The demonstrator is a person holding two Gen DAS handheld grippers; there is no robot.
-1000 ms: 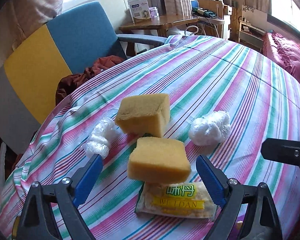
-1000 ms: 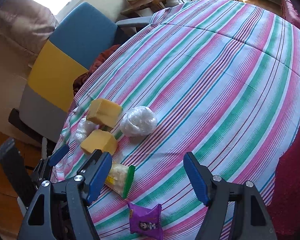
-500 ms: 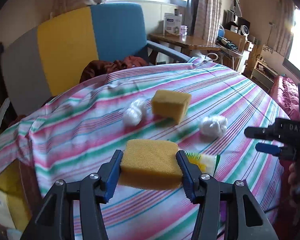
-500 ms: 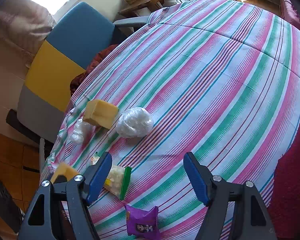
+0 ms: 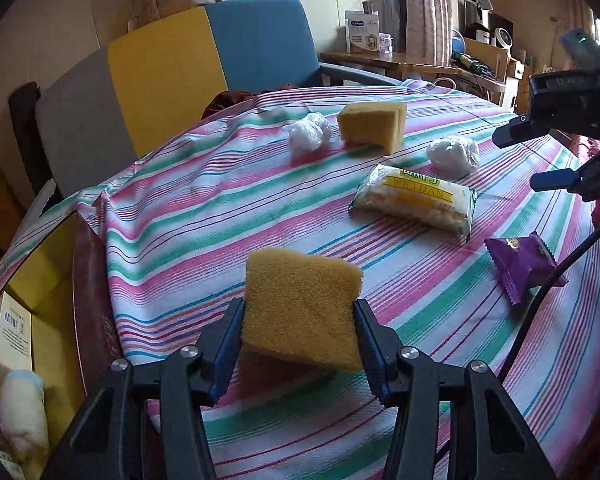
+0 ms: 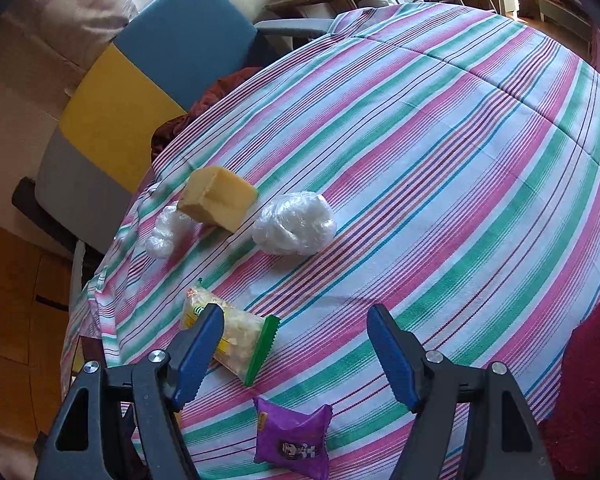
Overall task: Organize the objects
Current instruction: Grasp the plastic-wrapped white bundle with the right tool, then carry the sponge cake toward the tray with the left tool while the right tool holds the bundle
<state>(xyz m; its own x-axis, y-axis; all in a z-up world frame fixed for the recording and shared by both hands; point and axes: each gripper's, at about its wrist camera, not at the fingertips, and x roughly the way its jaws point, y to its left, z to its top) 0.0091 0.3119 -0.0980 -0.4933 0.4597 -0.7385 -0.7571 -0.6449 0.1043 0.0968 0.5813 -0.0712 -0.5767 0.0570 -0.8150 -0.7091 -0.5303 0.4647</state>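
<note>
My left gripper (image 5: 298,322) is shut on a yellow sponge (image 5: 300,304), held above the near left edge of the striped table (image 5: 204,208). A second yellow sponge (image 5: 370,126) (image 6: 216,200) lies farther back between two white plastic bundles (image 5: 308,134) (image 5: 454,152). A yellow-and-green snack pack (image 5: 414,202) (image 6: 236,338) and a purple packet (image 5: 522,266) (image 6: 294,438) lie nearer. My right gripper (image 6: 296,352) hangs open over the cloth, empty, with the snack pack by its left finger; it also shows in the left wrist view as the right gripper (image 5: 540,156).
A red-sided box (image 5: 40,304) sits below the table's left edge, holding a white carton (image 5: 10,332) and a soft white item. A blue, yellow and grey chair (image 5: 172,68) stands behind the table, with dark red cloth on its seat. A wooden desk (image 5: 396,60) lies beyond.
The left gripper closed on the near sponge, lifted it and carried it left toward the table edge, bringing the box into view. The right gripper stayed where it was, still open.
</note>
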